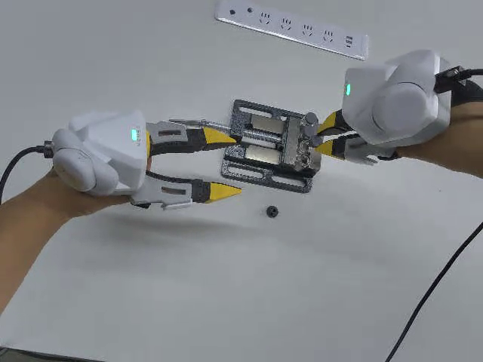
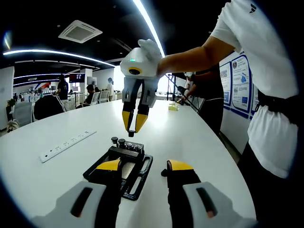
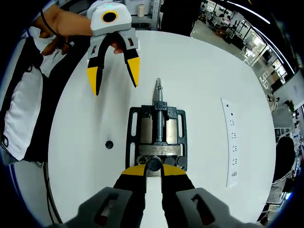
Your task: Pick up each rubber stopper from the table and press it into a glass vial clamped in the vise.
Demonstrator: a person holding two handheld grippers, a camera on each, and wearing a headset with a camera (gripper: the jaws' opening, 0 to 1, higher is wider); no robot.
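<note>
Head view: left gripper [image 1: 226, 164] on the left, jaws spread wide, nothing between them, tips just beside the screw end of the vise [image 1: 264, 156]. Right gripper [image 1: 326, 136] at the opposite end, tips close together over the row of vials [image 1: 311, 119]. Can't tell from this angle what sits between the tips. Loose stopper [image 1: 272, 212] lying on the table [image 1: 226, 302], near the vise on the person's side, apart from both grippers. Power strip [image 1: 290, 26] at the far edge, black cable [image 1: 438, 290] lower right.

Left gripper view: low side-on look, own jaws released either side of the vise. Shows what the head view hides: held stopper [image 2: 131, 134], small and dark, pinched at the right gripper's tips, just above the vials. Contact or gap not clear. Person [image 2: 256, 71] in a white shirt standing at right.

Right gripper view: looking straight down, own yellow tips clenched on the held stopper, in line with the vial row at the near end of the vise. Screw handle [image 3: 158, 88] pointing away toward the left gripper, seen open. Loose stopper left of the vise here, well apart from it. Power strip off to the right.
</note>
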